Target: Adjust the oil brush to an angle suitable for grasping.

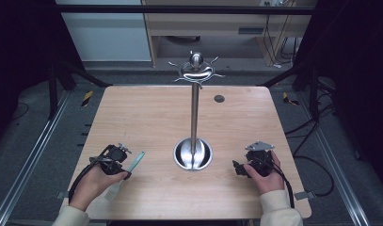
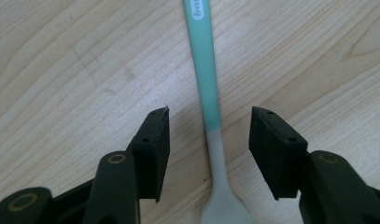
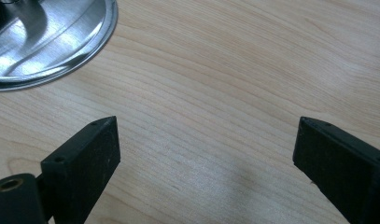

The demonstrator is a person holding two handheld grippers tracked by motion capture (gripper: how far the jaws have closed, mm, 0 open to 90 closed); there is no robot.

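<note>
Spatula lies flat between left tongs' parted, untouching jaws; right tongs rest wide open.

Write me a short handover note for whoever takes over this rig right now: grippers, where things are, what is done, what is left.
Left gripper: open, jaws on either side of the spatula, gaps showing on both sides, not clamped.
Right gripper: open over bare table, beside the stand's round base.
Spatula: flat on the table at the near left, green handle pointing away from the person, pale blade toward them.
Stand: upright mid-table, hooks at the top with nothing hanging.
Done: left gripper lined up on the spatula.
Left: grip and lift it; probably hang it on a hook.
</note>
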